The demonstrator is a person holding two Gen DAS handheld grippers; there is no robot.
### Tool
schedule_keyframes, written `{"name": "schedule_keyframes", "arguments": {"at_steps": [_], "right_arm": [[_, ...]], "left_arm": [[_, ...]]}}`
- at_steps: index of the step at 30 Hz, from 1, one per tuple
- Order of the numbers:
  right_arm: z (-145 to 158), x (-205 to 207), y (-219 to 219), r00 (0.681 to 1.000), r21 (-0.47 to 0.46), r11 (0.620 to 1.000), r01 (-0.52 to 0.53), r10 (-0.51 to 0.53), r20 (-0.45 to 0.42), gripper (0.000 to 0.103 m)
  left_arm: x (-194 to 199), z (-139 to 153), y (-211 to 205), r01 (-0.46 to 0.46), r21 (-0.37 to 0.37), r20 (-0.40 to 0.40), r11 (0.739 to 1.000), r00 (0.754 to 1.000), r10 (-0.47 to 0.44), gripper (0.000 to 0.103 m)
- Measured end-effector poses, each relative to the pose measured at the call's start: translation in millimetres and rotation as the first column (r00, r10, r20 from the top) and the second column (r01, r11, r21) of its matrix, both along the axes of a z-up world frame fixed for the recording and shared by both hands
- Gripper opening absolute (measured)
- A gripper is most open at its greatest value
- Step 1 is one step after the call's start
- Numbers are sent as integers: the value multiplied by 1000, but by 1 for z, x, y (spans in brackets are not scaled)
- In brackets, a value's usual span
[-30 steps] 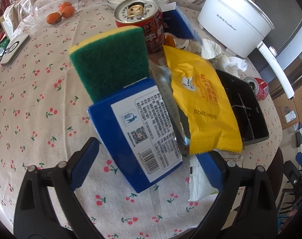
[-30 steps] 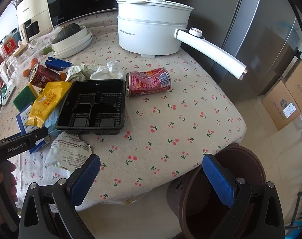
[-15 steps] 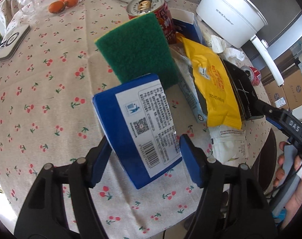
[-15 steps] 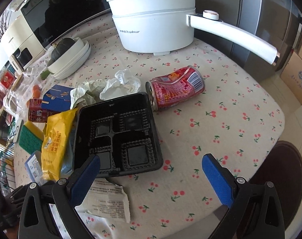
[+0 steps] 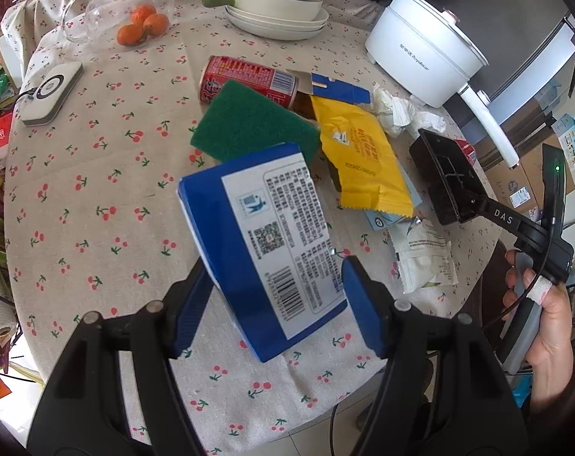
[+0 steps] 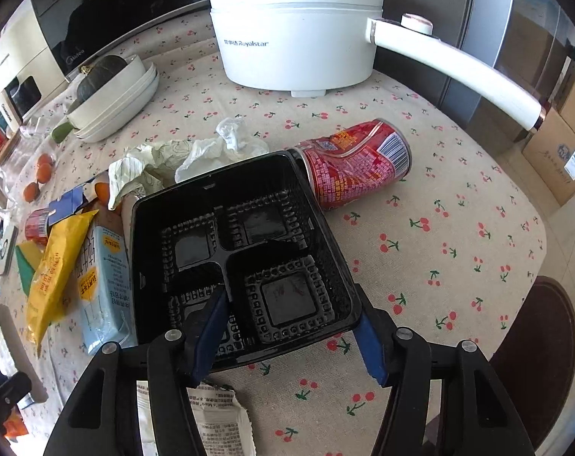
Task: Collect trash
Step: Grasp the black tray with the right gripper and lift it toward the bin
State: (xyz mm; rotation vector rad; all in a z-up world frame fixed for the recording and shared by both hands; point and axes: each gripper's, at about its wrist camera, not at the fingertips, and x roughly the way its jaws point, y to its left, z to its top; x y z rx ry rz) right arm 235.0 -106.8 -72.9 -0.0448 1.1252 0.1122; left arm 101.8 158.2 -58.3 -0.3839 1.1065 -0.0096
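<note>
Blue-padded jaws of the left gripper pinch a blue cardboard box with a white printed label, one pad on each side of its lower end, and the box is carried tilted above the cherry-print tablecloth. Beyond the box a green scouring sponge lies flat, with a red drink can on its side just behind it and a yellow crinkled snack wrapper to its right. A white torn sachet lies near the table edge, and crumpled white tissue sits close to a white electric pot with a long handle.

The right gripper, held in a hand, is closing its jaws around the near corner of a black plastic compartment tray: the left pad reaches down inside the tray, the right pad stands at the outer wall, and whether either already presses is not clear. A second red can, dented and lying on its side, touches the tray's far corner. A pale blue carton lies beside the tray's left wall, partly under the yellow wrapper. A dark brown round bin stands below the table edge at right.
</note>
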Motion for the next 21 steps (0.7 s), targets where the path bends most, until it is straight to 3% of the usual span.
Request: {"name": "schedule_keyframes", "arguments": {"at_steps": [12, 17, 21], "right_arm": [[74, -46, -50, 994, 113, 994, -7, -5, 110, 62], [86, -67, -88, 992, 99, 995, 21, -33, 125, 62], [88, -86, -129, 989, 94, 993, 70, -81, 123, 63]], "left_arm": [[-4, 32, -42, 110, -17, 87, 994, 990, -108, 70], [-5, 41, -77, 191, -16, 105, 982, 977, -188, 70], [-5, 42, -110, 253, -58, 106, 966, 963, -246, 70]]}}
